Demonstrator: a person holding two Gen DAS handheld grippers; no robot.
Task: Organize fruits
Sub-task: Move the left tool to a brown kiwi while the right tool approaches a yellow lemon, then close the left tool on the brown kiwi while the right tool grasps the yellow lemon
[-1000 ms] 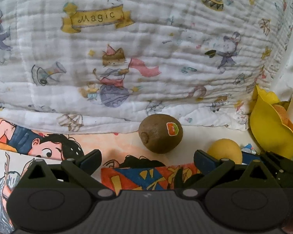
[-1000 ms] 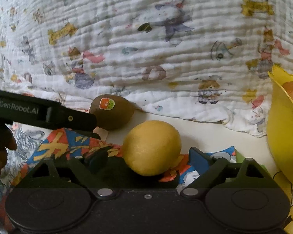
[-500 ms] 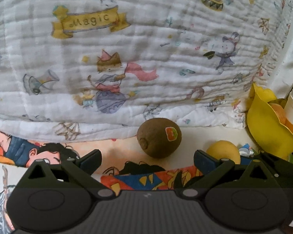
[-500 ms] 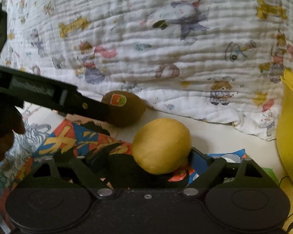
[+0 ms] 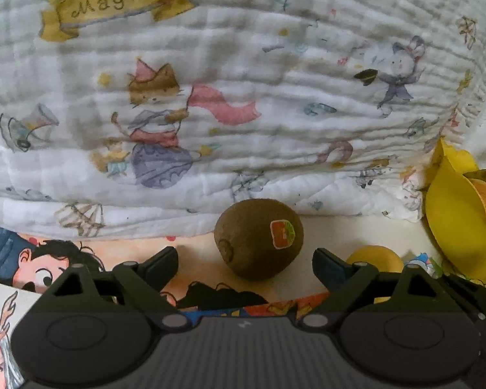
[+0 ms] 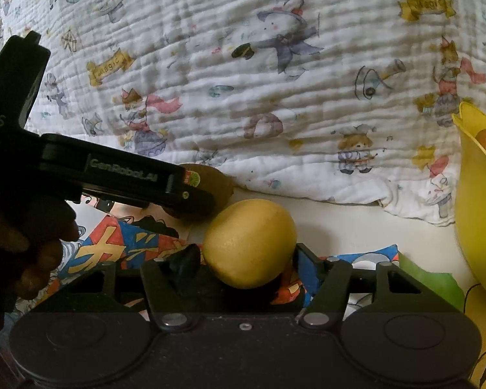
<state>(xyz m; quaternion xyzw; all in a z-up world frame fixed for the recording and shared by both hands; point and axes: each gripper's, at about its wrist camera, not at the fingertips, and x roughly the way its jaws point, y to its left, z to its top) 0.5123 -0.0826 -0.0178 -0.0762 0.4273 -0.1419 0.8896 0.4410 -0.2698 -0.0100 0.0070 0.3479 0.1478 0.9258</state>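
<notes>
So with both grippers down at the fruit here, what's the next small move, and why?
Probably let the right gripper finish closing on the lemon: the fruit sits between its closing fingers, which look at or near its skin. The left gripper is also closing, but its fingers flank the kiwi with clear gaps. The yellow bowl waits to the right.

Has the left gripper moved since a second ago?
Yes. In the right wrist view the left gripper has advanced rightward, now overlapping the kiwi.

You can read "Magic" on a yellow banner (image 5: pixel 113 1) printed on the quilt (image 5: pixel 275 64), "GenRobot.AI" along the left gripper's arm (image 6: pixel 123 170), kiwi (image 5: pixel 259 238) sticker (image 5: pixel 282 233) perhaps a brand mark, too blurred to read
</notes>
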